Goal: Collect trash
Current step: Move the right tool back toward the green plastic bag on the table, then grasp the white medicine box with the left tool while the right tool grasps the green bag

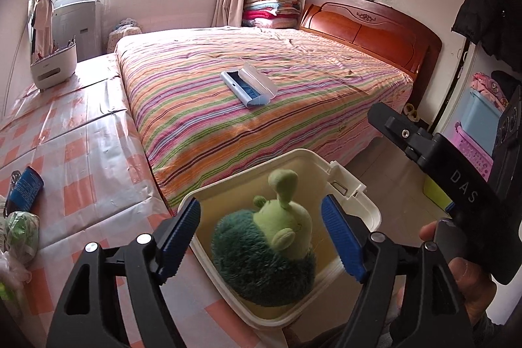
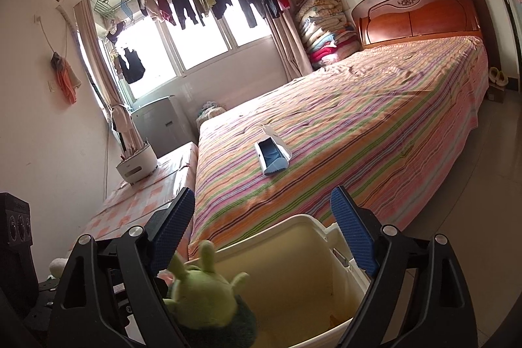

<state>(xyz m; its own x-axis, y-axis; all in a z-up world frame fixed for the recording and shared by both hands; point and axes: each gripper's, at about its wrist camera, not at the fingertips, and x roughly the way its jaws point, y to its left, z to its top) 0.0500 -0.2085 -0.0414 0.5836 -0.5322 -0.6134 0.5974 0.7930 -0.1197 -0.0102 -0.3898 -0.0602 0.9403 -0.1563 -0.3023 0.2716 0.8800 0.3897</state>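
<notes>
A green plush toy [image 1: 267, 250] lies inside a cream plastic bin [image 1: 359, 204] at the foot of the bed. My left gripper [image 1: 261, 237] hangs open just above the bin, its blue pads [image 1: 182, 237] on either side of the toy and not touching it. My right gripper [image 2: 264, 240] is open and empty over the same bin [image 2: 293, 253]; the toy [image 2: 202, 292] sits low by its left finger. The right gripper's black body [image 1: 456, 181] shows at the right of the left wrist view.
A blue and white brush-like tool [image 1: 248, 83] lies on the striped bed [image 1: 293, 70]. A checked covered surface [image 1: 65, 132] to the left holds a white appliance [image 1: 53, 67], a blue packet [image 1: 24, 188] and a green bag [image 1: 21, 230]. Coloured baskets [image 1: 476, 132] stand at right.
</notes>
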